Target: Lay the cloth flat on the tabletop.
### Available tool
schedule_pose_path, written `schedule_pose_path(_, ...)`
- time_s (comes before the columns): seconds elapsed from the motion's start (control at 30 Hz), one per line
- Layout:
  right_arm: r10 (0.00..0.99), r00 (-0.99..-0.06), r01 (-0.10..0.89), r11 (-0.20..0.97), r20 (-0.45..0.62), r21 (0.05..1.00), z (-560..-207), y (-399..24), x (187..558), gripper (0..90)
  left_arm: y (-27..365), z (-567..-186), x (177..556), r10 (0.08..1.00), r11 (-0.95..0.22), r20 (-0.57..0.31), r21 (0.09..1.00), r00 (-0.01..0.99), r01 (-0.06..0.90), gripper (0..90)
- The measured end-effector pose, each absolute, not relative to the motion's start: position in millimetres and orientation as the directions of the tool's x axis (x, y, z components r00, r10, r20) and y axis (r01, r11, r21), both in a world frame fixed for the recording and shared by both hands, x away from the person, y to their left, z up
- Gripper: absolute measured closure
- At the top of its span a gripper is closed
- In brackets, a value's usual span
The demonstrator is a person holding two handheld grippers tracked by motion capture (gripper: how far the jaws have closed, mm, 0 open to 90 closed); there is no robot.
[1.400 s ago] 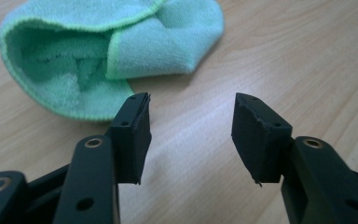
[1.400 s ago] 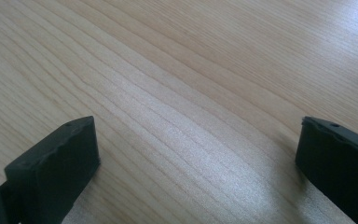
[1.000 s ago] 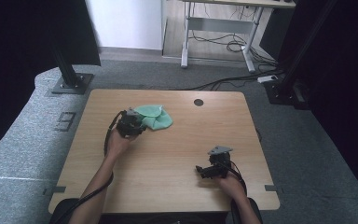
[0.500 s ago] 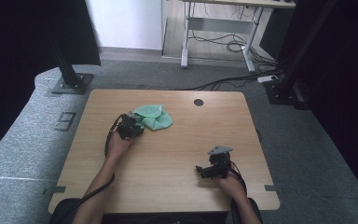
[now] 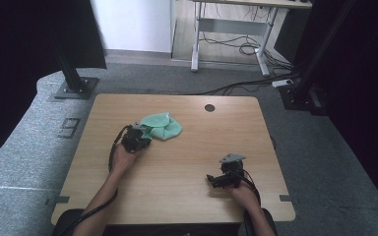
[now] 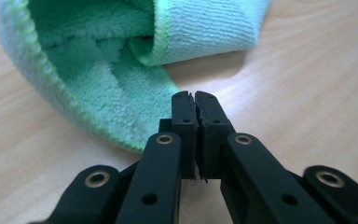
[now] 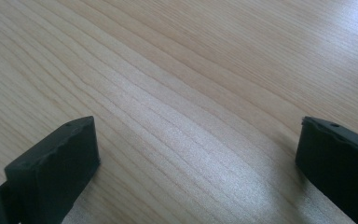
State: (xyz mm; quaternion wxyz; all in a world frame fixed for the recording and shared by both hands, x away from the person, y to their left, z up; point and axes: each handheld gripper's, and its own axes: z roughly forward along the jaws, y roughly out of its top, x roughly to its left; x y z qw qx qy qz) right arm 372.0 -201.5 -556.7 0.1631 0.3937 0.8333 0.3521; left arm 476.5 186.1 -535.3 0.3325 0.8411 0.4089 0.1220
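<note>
The left tool (image 6: pixel 195 100) has just been closing, and now its two black jaws stand pressed together at the corner of the green cloth (image 6: pixel 121 70). The tips meet just at the cloth's edge; whether any fabric is pinched between them I cannot tell. In the high view the cloth (image 5: pixel 161 126) lies crumpled on the desk (image 5: pixel 192 196), left of its middle. The right tool (image 7: pixel 196 140) stands wide open over bare wood, holding nothing, well apart from the cloth.

floor marking (image 5: pixel 69 129): a single figure reading "9", pale outline on the grey carpet left of the table.
other readable text: none found.
</note>
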Motion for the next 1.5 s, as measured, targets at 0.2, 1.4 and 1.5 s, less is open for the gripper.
schedule_pose_path(0.2, 0.77, -0.638, 0.541, 0.442, 0.006, 0.715, -556.7, -201.5, 372.1, 0.0, 181.8, -535.7, 460.4, 0.74, -0.452, -0.095, 0.662, 0.666, 0.597, 86.8)
schedule_pose_path(1.4, 0.77, -0.638, 0.541, 0.442, 0.006, 0.715, -556.7, -201.5, 372.1, 0.0, 130.7, -531.3, 359.6, 0.56, -0.579, -0.107, 0.659, 0.822, 0.48, 73.4)
schedule_pose_path(1.5, 0.771, -0.637, 0.541, 0.443, 0.005, 0.715, -556.6, -201.5, 372.1, 0.0, 131.4, -521.0, 362.1, 0.558, -0.555, -0.127, 0.678, 0.82, 0.482, 63.2)
